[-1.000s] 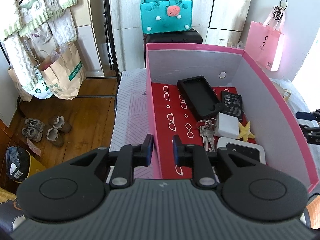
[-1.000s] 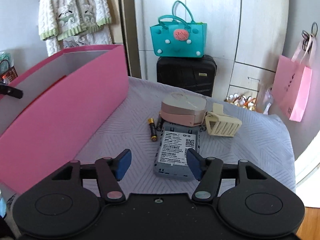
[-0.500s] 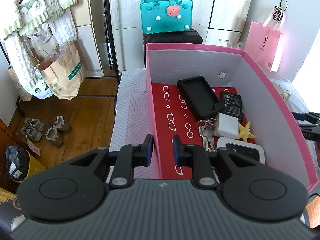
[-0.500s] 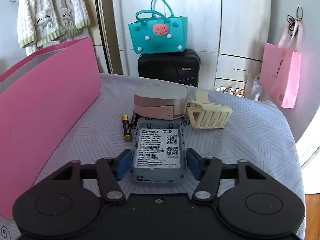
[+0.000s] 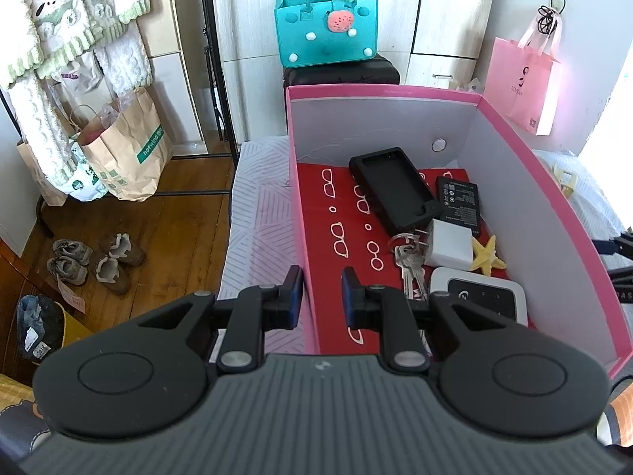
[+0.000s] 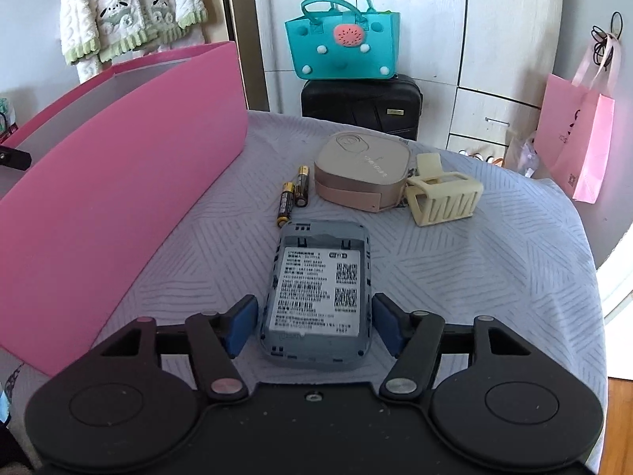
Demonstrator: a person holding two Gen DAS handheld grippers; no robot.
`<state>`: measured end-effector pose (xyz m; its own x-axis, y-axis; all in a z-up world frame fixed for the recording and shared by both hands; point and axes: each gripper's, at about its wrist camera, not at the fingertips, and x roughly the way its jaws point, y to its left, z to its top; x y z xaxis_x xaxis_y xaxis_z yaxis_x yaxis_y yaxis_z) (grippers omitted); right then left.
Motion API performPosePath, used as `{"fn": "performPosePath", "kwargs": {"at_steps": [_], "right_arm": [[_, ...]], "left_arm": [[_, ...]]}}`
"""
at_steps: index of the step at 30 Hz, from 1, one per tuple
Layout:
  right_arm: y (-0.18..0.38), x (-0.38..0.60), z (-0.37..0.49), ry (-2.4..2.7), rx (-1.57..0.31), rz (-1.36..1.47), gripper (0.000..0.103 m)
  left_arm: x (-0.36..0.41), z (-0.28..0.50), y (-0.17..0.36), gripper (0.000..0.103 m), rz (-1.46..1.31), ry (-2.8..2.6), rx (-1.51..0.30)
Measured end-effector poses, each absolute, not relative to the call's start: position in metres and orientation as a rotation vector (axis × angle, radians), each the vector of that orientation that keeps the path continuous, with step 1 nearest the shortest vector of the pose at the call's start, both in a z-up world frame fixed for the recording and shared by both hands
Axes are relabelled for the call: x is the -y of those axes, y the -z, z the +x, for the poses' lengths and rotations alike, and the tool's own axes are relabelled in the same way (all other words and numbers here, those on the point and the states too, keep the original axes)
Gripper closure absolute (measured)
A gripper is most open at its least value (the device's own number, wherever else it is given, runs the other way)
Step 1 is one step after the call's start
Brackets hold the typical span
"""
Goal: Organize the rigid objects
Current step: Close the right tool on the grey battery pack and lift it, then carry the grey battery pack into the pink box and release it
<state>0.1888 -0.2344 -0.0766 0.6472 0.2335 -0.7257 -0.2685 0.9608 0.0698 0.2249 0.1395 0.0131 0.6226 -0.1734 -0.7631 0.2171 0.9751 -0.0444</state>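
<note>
Meanwhile, the right gripper (image 6: pixel 314 326) sits low over the cloth-covered surface (image 6: pixel 494 269), its fingers (image 6: pixel 242 324) spread wide on either side of the grey router (image 6: pixel 318 297), which lies label-up between them with a narrow gap at each pad, so nothing is gripped. Beyond the router lie two batteries (image 6: pixel 292 196), a pink-beige case (image 6: pixel 362 170) and a cream hair claw (image 6: pixel 443 194) touching that case. The pink box (image 5: pixel 554 213) stands to the left. The left gripper (image 5: pixel 319 295) straddles the box's left wall, fingers parted and not closed on it. Inside the box lie a black case (image 5: pixel 393 188), a battery pack (image 5: pixel 459 204), a white charger (image 5: pixel 451 247), keys (image 5: pixel 409 259), a starfish (image 5: pixel 486 255) and a white device (image 5: pixel 480 299).
</note>
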Motion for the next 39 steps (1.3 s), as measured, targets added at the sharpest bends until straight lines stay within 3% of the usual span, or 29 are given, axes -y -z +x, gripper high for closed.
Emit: {"fn": "performPosePath", "kwargs": {"at_steps": [3,5,14,24,27,31,39], "right_arm": [[0.078,0.233,0.197,-0.263,-0.803,-0.043,0.033],[0.078,0.231,0.198,-0.231,-0.800,-0.027,0.038],[0.067,0.213,0.175,-0.290,-0.753,-0.003,0.039],[-0.021,0.185,0.145,-0.377,-0.552,-0.054,0.039],[-0.041,0.168,0.154,-0.497,-0.580,-0.007,0.039],[-0.053,0.138,0.181,-0.635,-0.679,0.101,0.039],[-0.018,0.074,0.245,-0.762,-0.966,0.339,0.038]], "left_arm": [[-0.140,0.225,-0.013,0.085,0.055,0.226,-0.871],[-0.141,0.225,-0.013,0.085,0.052,0.229,-0.873],[-0.142,0.221,-0.015,0.085,0.061,0.241,-0.865],[-0.143,0.221,-0.017,0.090,0.062,0.229,-0.871],[-0.146,0.222,-0.017,0.096,0.054,0.224,-0.872],[-0.148,0.220,-0.015,0.096,0.063,0.225,-0.859],[-0.152,0.219,-0.015,0.096,0.037,0.227,-0.852]]}}
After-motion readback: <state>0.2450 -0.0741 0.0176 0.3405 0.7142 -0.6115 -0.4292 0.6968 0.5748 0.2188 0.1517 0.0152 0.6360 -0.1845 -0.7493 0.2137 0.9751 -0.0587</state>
